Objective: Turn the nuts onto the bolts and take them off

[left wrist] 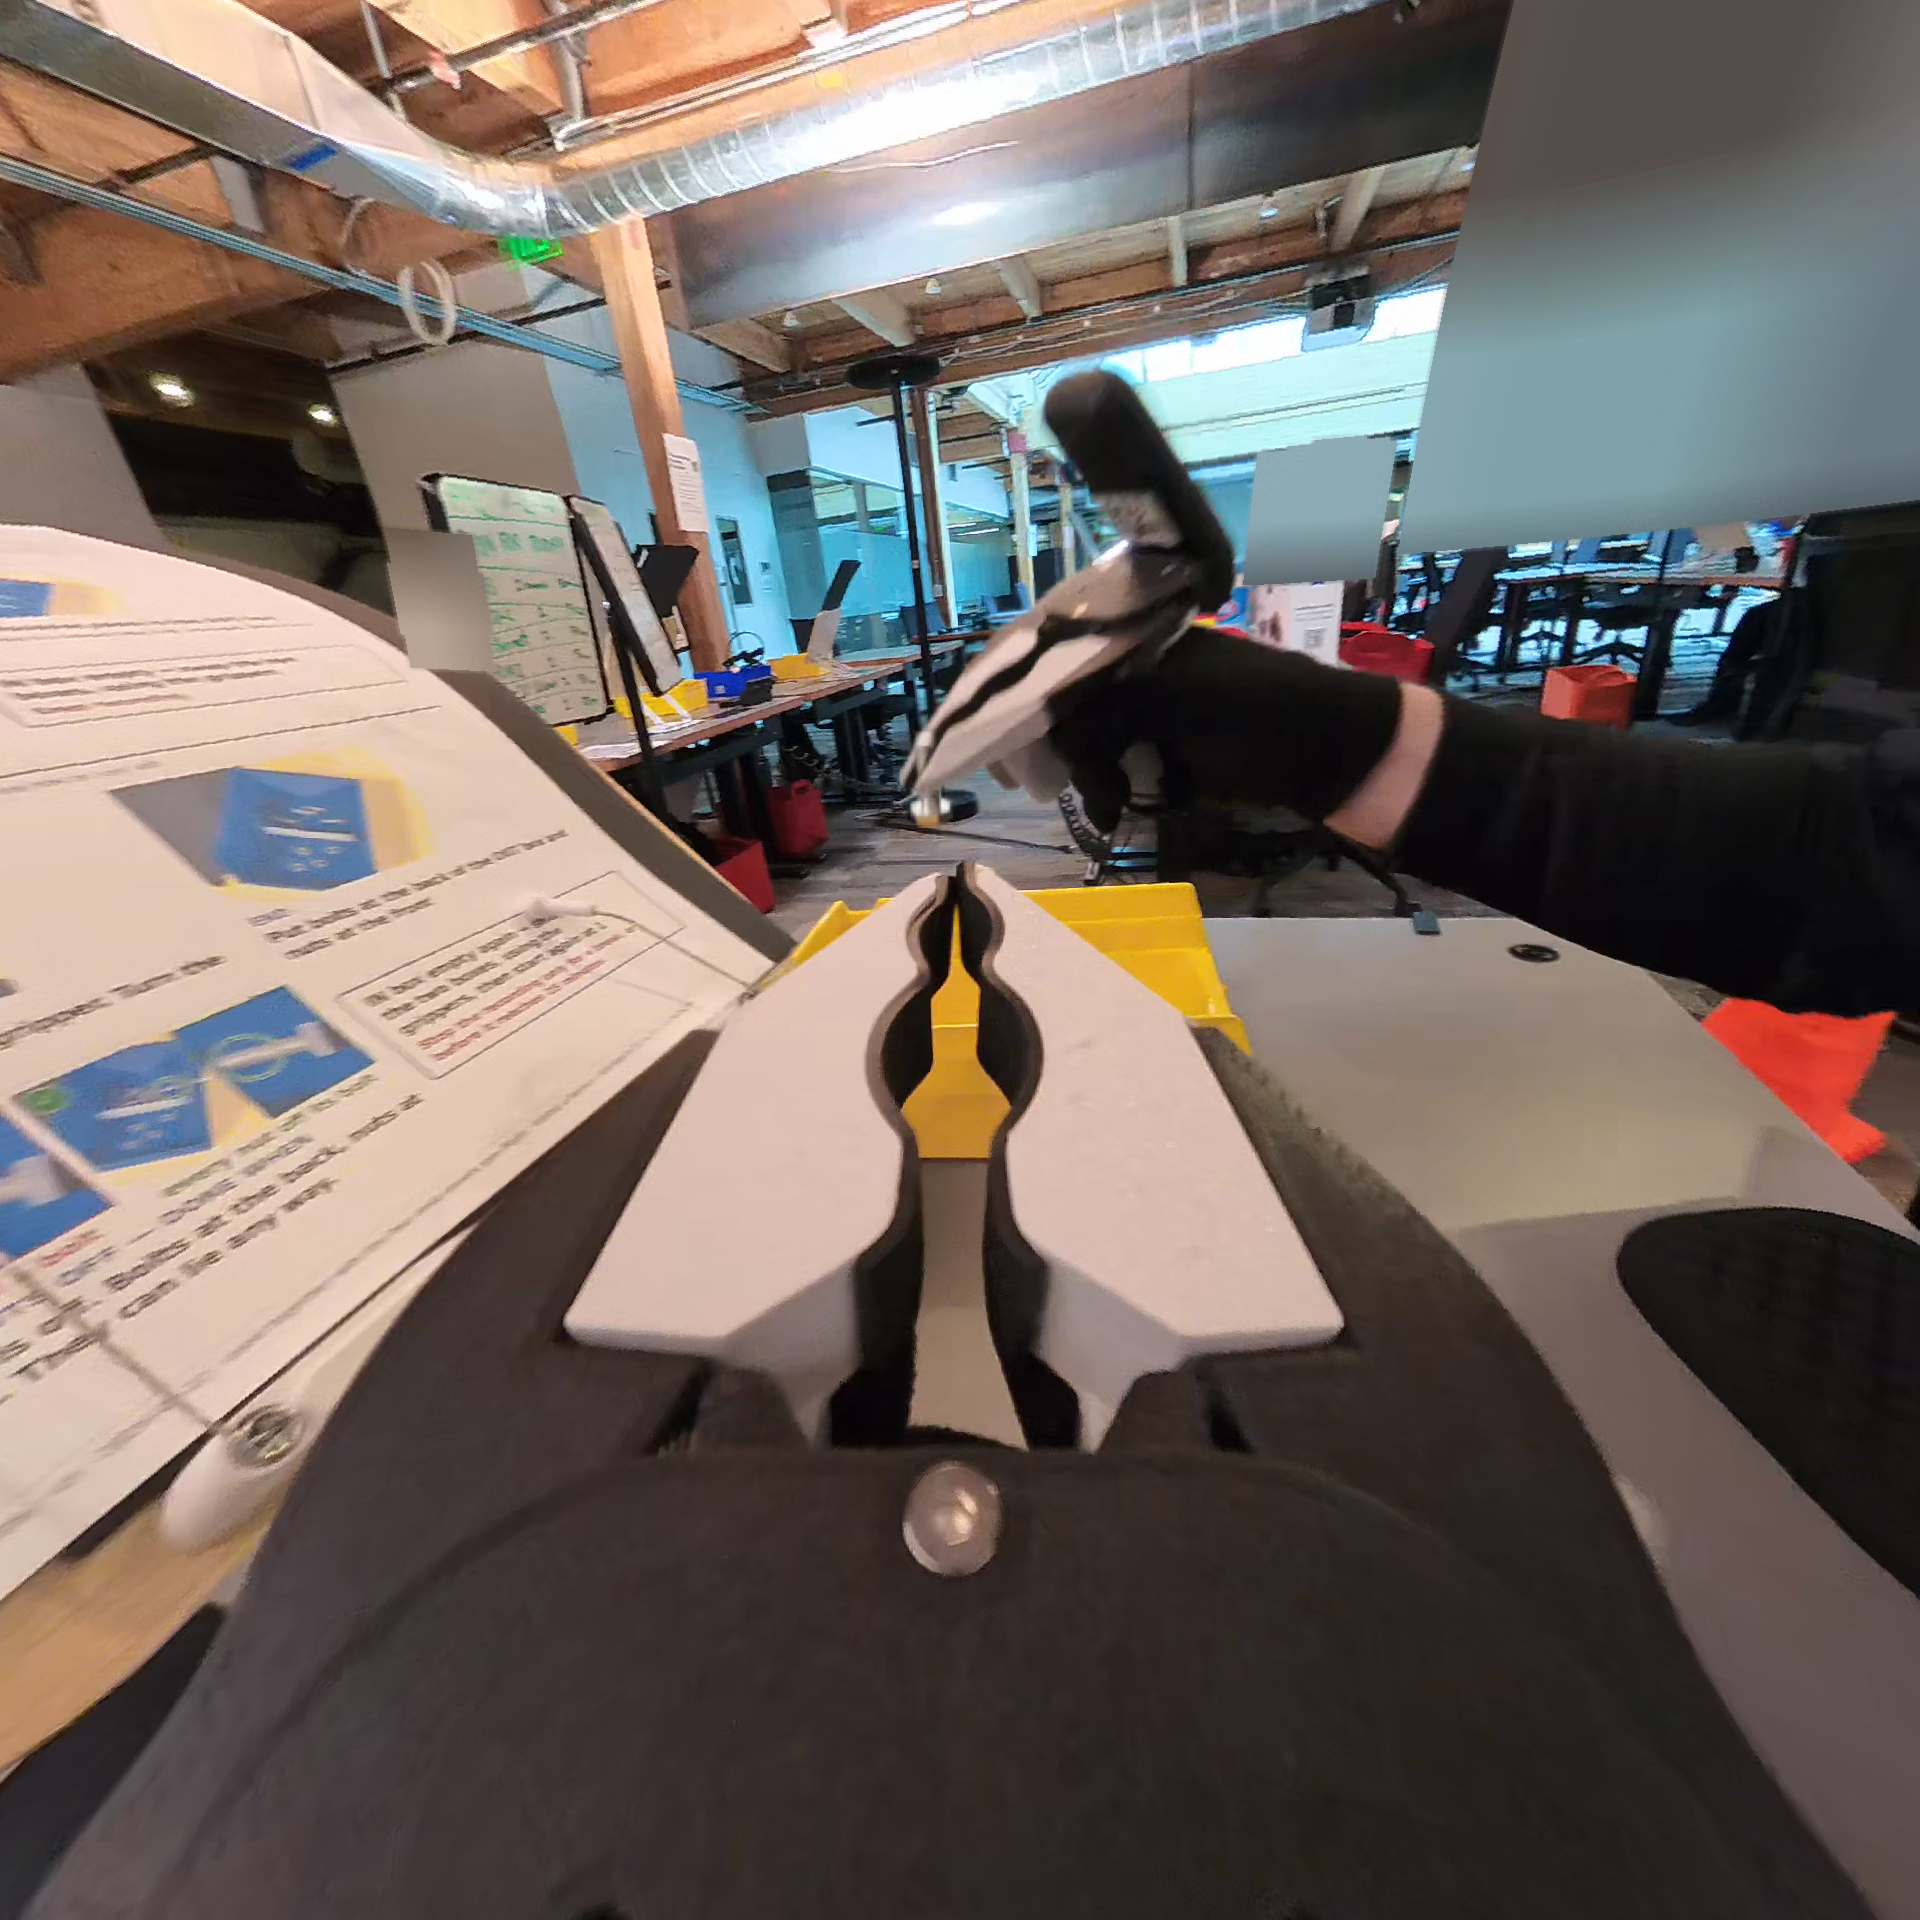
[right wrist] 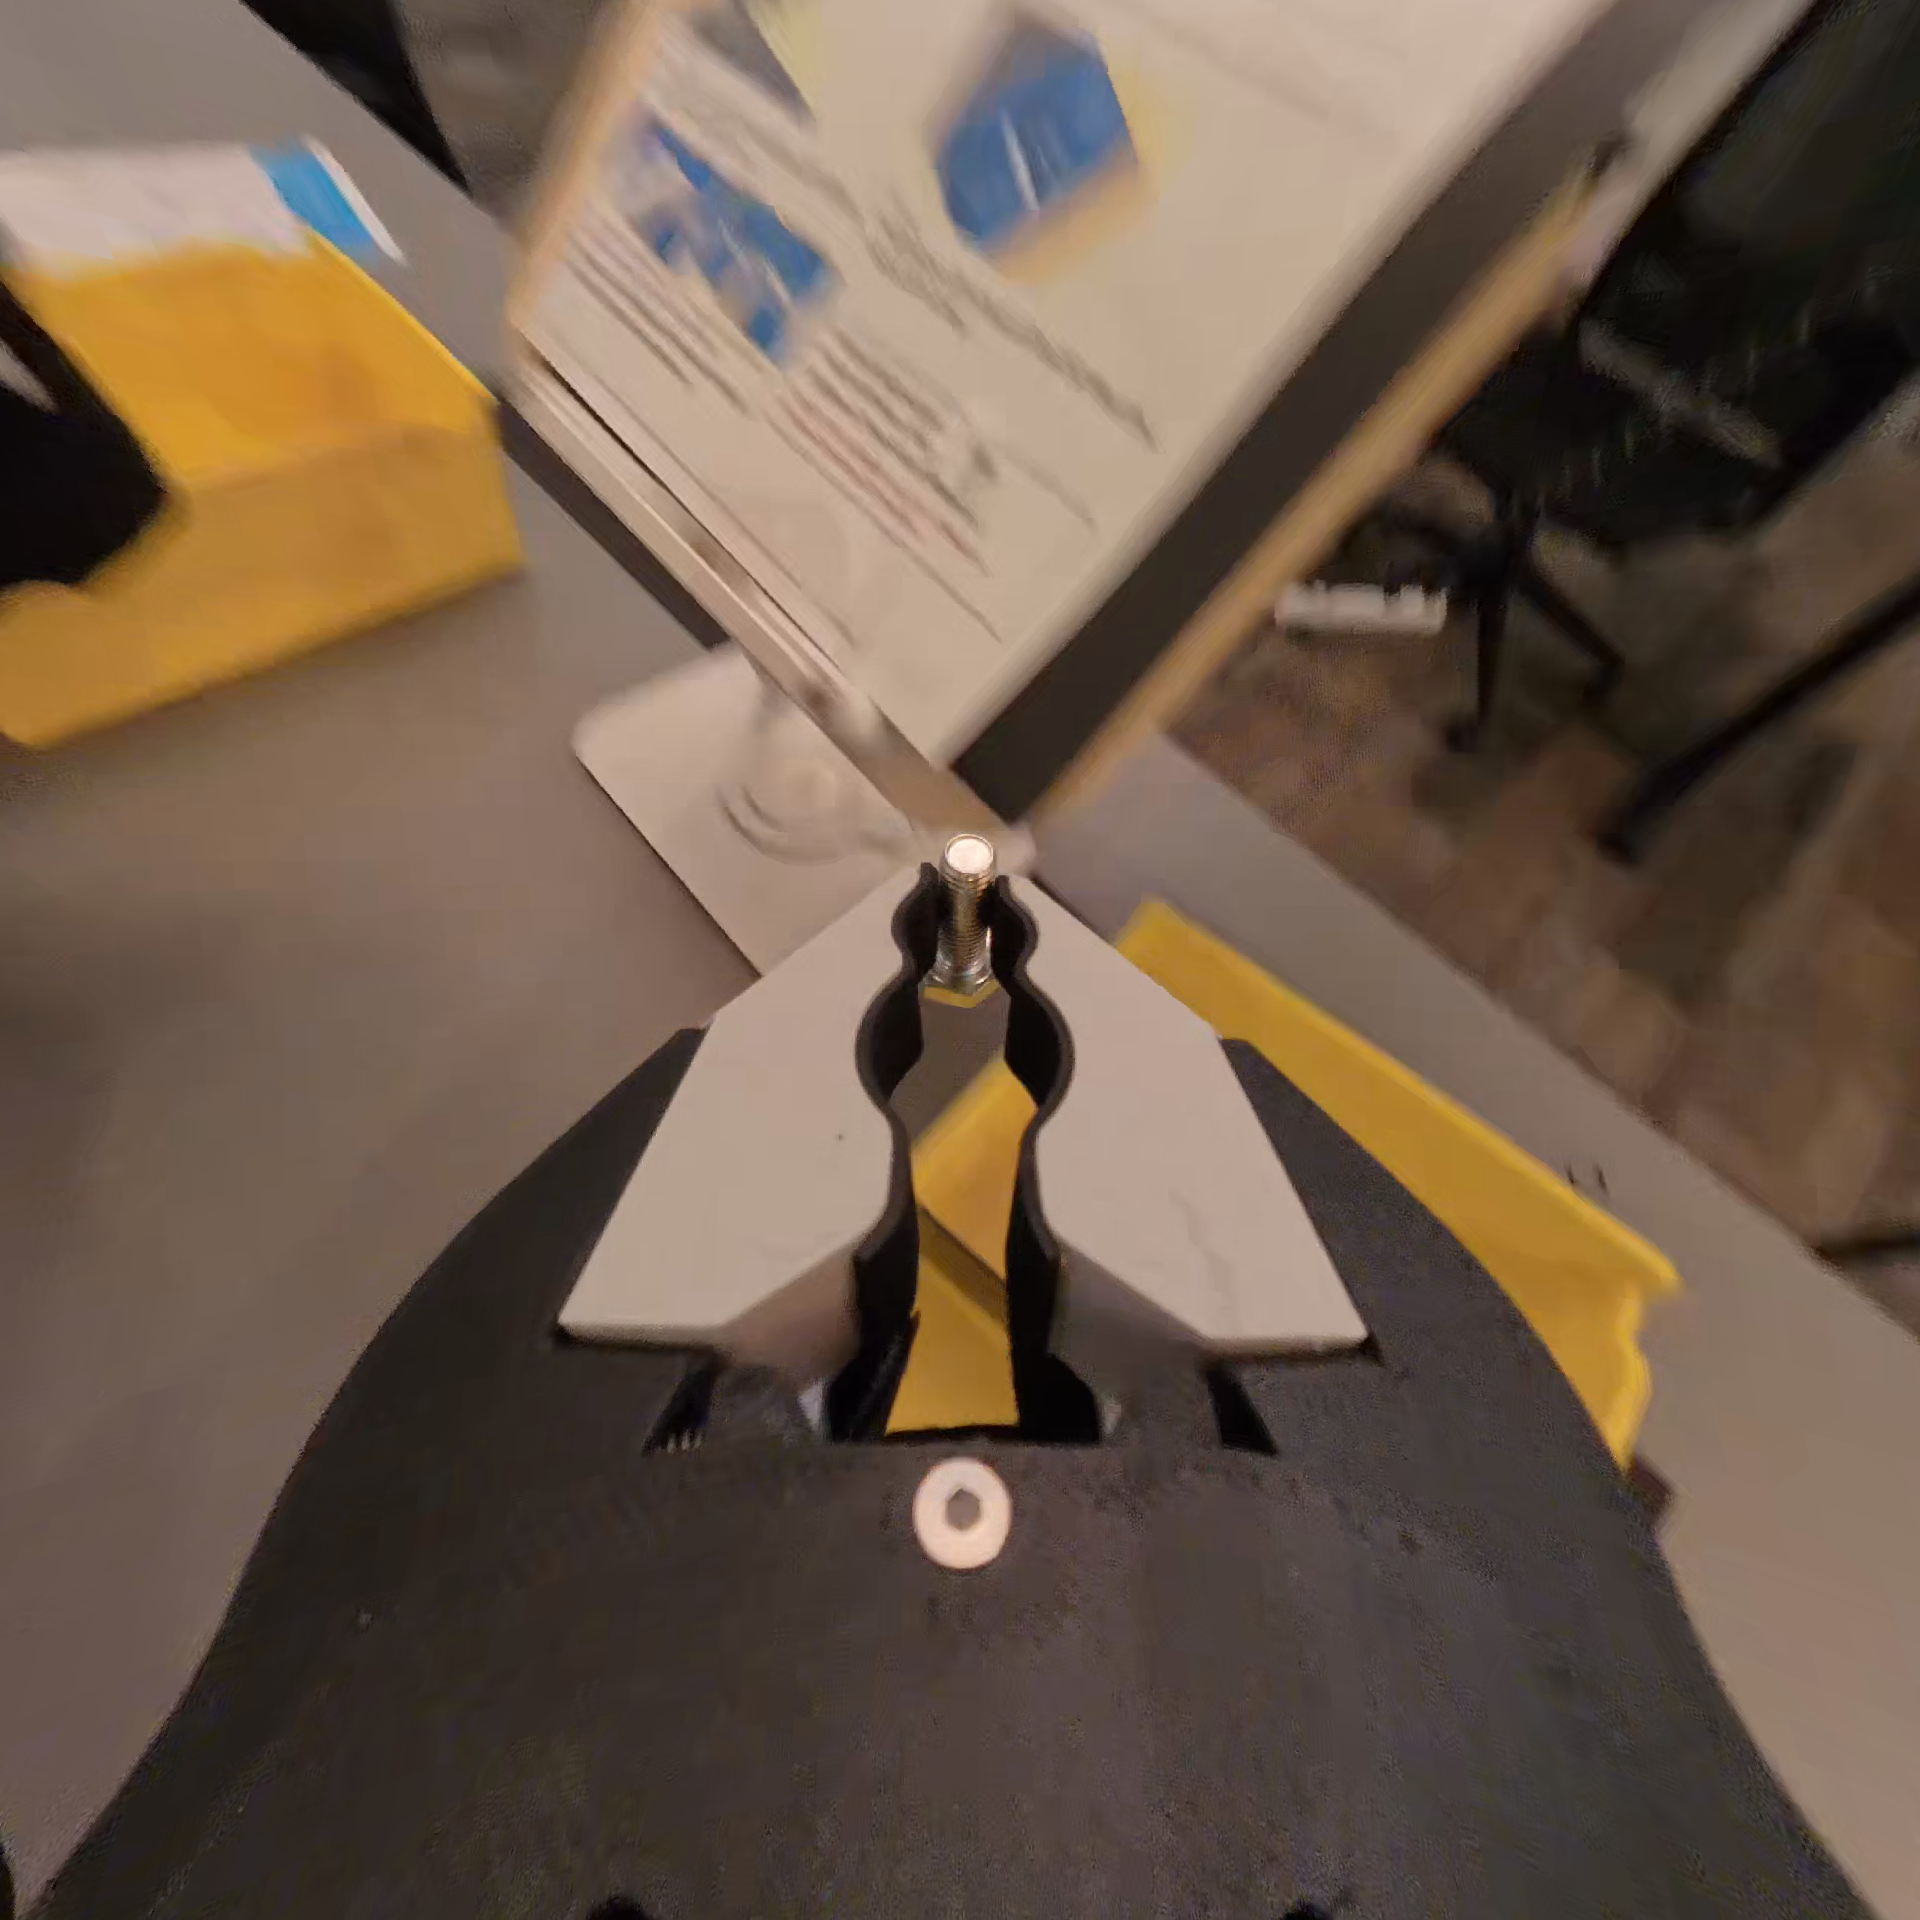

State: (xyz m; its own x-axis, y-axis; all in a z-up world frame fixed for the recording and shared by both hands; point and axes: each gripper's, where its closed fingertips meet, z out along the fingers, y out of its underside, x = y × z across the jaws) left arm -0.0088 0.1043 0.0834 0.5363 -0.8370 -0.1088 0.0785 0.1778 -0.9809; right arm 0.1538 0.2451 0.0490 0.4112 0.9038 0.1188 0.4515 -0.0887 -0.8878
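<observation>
The left gripper [left wrist: 961, 883] sits low over the grey table [left wrist: 1455, 1091] with its two pale fingers brought together at the tips and nothing between them; only a narrow wavy slit shows along their length, and through it a yellow bin [left wrist: 1143, 925] lies just ahead on the table. To its left a printed instruction sheet [left wrist: 260, 935] with blue and yellow pictures stands tilted on a stand. Farther off and higher, a gloved hand [left wrist: 1226, 717] with a black sleeve holds the right gripper [left wrist: 925, 774] up in the air, its tips pointing down and to the left, with a small metal piece at the tips. In the right wrist view, the right gripper [right wrist: 966, 914] is closed on a bolt [right wrist: 964, 920]: the threaded shaft is pinched between the fingertips and pokes out past them, while the hexagonal head sits just behind the tips in the first notch. No nut can be made out on the bolt. Beyond it the instruction sheet [right wrist: 935, 364] appears blurred, one yellow bin [right wrist: 260, 468] stands on the table [right wrist: 312, 935] to the left, and a second yellow bin [right wrist: 1403, 1143] lies under the fingers to the right.
</observation>
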